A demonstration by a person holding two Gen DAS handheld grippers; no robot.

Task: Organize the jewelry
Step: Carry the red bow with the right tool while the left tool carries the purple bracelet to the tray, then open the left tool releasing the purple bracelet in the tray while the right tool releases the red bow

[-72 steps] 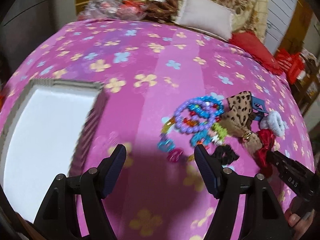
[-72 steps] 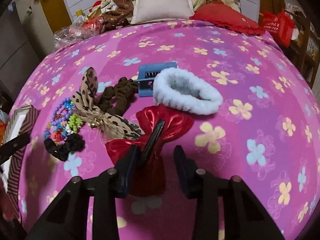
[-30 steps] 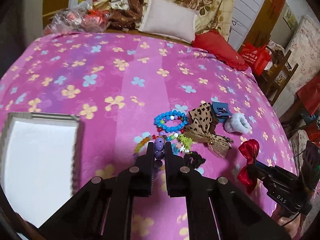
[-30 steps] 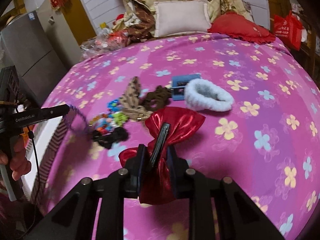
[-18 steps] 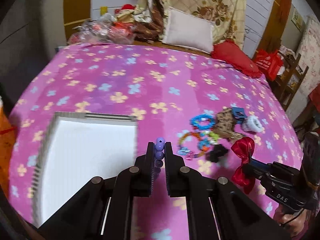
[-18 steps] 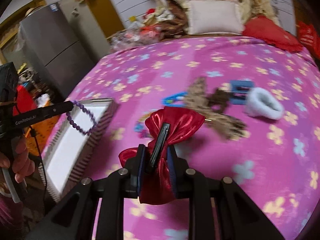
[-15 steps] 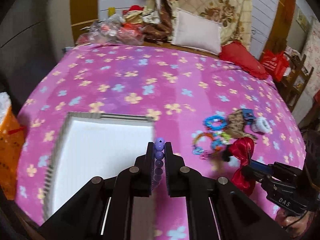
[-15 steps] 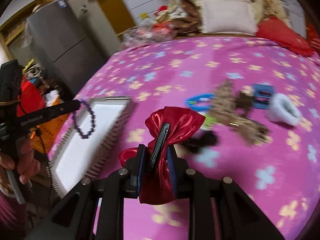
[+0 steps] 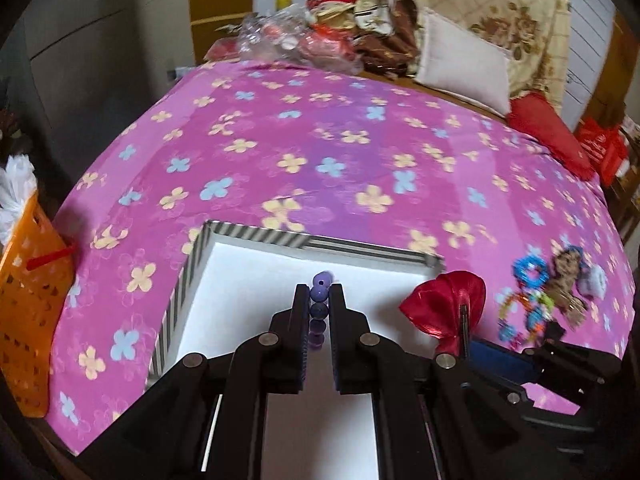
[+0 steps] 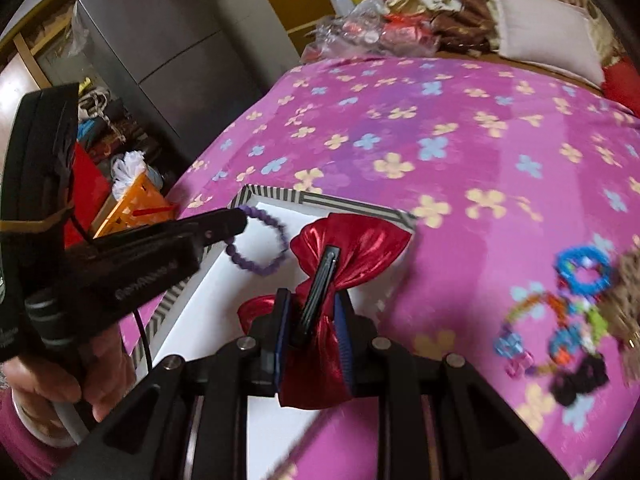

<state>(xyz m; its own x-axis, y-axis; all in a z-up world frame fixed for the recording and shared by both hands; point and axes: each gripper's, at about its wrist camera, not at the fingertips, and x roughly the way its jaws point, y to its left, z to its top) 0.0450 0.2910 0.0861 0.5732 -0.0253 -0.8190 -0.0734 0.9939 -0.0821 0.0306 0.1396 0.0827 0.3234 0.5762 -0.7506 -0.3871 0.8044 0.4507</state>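
My left gripper (image 9: 319, 300) is shut on a purple bead bracelet (image 9: 320, 292) and holds it above the white striped-rim box (image 9: 256, 236). In the right wrist view the bracelet (image 10: 258, 242) hangs as a loop from the left gripper (image 10: 240, 216) over the box (image 10: 320, 200). My right gripper (image 10: 310, 304) is shut on a shiny red bow hair clip (image 10: 352, 244), held over the box's right side; the bow also shows in the left wrist view (image 9: 446, 300). Loose bracelets and hair ties (image 10: 576, 304) lie on the pink bedspread to the right.
An orange basket (image 9: 28, 304) stands off the bed's left edge. Pillows (image 9: 464, 60) and bagged clutter (image 9: 296, 40) line the far end of the bed. A grey cabinet (image 10: 168, 56) stands beyond the left side. The bed drops off at the near edge.
Both grippers have moved left with their items, from beside the jewelry pile to over the white box. The pile now lies far to the right.
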